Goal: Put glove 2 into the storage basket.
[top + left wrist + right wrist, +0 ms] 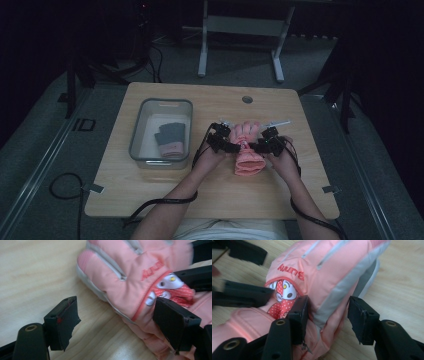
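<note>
A pink padded glove (248, 150) with grey trim and a cartoon patch lies on the wooden table (150, 190), fingers pointing away from the person. My left gripper (234, 146) comes at its left side and my right gripper (256, 147) at its right side, tips near the wrist part. In the left gripper view the glove (130, 277) has one edge between the wide jaws of the left gripper (117, 312); one jaw is over bare wood, the other rests over the fabric. In the right gripper view the right gripper (329, 306) straddles the glove's grey edge (337, 295) with a gap at one pad.
A clear plastic bin (137, 130) stands left of the glove and holds a dark grey glove with a pink cuff (170, 137). A round cable hole (247, 99) sits near the table's far edge. Cables trail from both grippers along the forearms.
</note>
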Available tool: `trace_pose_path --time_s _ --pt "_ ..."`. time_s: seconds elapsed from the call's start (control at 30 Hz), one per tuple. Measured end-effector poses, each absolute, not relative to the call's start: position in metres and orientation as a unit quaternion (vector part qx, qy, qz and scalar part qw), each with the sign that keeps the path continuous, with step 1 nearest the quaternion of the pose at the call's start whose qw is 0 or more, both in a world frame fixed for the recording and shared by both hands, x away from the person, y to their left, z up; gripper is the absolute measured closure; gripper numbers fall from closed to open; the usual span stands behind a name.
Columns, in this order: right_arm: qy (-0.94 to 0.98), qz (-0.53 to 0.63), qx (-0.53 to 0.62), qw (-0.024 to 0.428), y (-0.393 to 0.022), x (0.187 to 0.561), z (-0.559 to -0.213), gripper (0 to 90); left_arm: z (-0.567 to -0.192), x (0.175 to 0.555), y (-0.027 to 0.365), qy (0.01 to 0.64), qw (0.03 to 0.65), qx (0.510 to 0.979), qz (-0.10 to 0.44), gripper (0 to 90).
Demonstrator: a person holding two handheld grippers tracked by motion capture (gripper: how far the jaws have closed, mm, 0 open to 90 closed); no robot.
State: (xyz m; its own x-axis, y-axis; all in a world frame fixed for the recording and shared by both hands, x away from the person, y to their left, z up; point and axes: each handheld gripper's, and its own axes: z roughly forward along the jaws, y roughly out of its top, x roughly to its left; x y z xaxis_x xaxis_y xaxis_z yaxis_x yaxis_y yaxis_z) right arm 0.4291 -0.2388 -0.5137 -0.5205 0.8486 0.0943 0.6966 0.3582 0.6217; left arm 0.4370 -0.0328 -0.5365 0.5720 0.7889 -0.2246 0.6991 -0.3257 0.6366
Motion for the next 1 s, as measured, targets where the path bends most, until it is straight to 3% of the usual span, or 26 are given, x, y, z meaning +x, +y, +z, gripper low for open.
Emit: trace_pose_path --time_s 0.07,0.23,0.43,0.67,1.0 --pt "0.811 0.315 0.483 0.100 -0.242 0.433 -0.517 50.6 -0.542 0.441 -0.032 0.462 0.369 0.806 0.034 25.2" --pt "0.809 0.324 0.487 0.064 -0.244 0.440 -0.523 54.4 -0.551 0.447 -0.031 0.456 0.405 0.792 -0.032 52.8" --pt "0.809 0.329 0.483 0.061 -0.242 0.439 -0.522 64.5 -0.545 0.447 -0.033 0.449 0.401 0.798 -0.033 77.0" --pt "0.803 0.340 0.485 0.059 -0.244 0.438 -0.517 68.4 -0.534 0.449 -0.029 0.449 0.413 0.791 -0.046 80.4" --pt "0.794 0.372 0.475 0.078 -0.242 0.433 -0.492 69.4 -0.505 0.445 -0.022 0.435 0.427 0.792 -0.024 81.0"
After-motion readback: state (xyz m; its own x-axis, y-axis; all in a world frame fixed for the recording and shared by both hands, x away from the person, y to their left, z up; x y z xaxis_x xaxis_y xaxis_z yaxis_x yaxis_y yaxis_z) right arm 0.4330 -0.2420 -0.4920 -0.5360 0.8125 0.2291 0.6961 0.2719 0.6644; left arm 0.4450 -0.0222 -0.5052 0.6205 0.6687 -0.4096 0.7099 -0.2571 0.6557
